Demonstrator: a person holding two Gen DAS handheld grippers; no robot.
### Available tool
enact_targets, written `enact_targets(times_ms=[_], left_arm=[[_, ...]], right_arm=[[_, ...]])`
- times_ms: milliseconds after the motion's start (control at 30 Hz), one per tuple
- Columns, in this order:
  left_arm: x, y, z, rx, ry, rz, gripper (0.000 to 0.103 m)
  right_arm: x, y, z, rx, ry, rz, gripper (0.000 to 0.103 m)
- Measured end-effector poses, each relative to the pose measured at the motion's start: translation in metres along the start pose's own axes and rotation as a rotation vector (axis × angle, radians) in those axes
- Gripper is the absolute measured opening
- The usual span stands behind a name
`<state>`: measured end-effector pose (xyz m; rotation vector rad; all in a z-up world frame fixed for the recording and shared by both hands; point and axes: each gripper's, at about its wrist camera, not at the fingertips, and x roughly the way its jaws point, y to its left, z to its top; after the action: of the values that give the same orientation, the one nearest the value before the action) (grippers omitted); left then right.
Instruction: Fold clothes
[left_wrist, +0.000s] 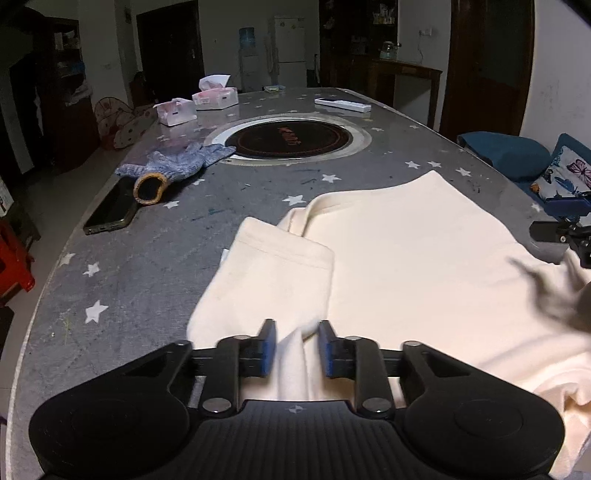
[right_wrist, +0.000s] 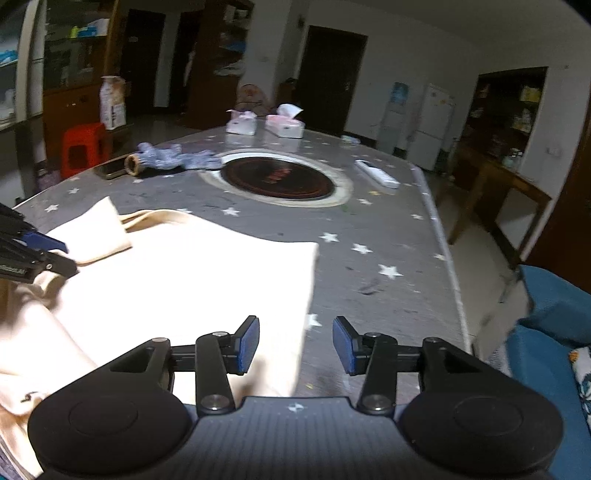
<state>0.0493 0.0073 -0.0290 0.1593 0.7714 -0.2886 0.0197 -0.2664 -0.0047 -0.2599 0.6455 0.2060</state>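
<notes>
- The cream garment (left_wrist: 406, 258) lies spread on the near part of the grey, star-patterned counter (left_wrist: 147, 266), one sleeve (left_wrist: 273, 269) folded in over its left side.
- The left wrist view shows the left tool (left_wrist: 297, 347) low over the garment's near edge, its blue pads slightly apart with a raised fold of the cream cloth standing between them; whether the pads pinch the cloth cannot be told.
- The right wrist view shows the right tool (right_wrist: 295, 345) with its fingers spread wide and nothing between them, above the garment's right edge where cloth meets bare counter.
- Each view catches the other tool only at its margin: the left view has a dark and blue piece at its right edge, the right view the same at its left edge.
- Only the left view shows the dark smartphone (left_wrist: 110, 210) clearly, beside a grey knit glove (left_wrist: 177, 162) with a tan cuff; in the right view they are small and blurred.
- Both views show the round black hotplate (left_wrist: 288, 138) set into the counter, two tissue boxes (left_wrist: 214, 98) beyond it, and a white remote (right_wrist: 376, 173).
- Only the right view shows a red stool (right_wrist: 83, 147) on the floor to the left, and a blue cushioned seat (right_wrist: 550, 339) close on the right.
</notes>
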Motion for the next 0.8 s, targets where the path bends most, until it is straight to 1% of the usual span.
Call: enact_targets(times_ms=[33,100,433,633,800], left_arm=[[0.000,0.002,0.000,-0.009,0.001,0.001,0.013],[-0.002,0.008,0.001,-0.031,0.001,0.000,0.006],[-0.021,0.014,0.003,-0.076,-0.041,0.028,0.004],[-0.038,0.022,0.002,-0.108,-0.076,0.052,0.004],[-0.058,0.039,-0.006,-0.185,-0.117,0.093,0.003]], right_arm=[[0.004,0.003,0.001,-0.003,0.003,0.008,0.050],[0.010,0.007,0.002,-0.007,0.011,0.019,0.051],[0.028,0.026,0.004,-0.030,0.048,0.065,0.051],[0.030,0.032,0.003,-0.042,0.061,0.076,0.053],[0.028,0.035,0.001,-0.055,0.065,0.074,0.054]])
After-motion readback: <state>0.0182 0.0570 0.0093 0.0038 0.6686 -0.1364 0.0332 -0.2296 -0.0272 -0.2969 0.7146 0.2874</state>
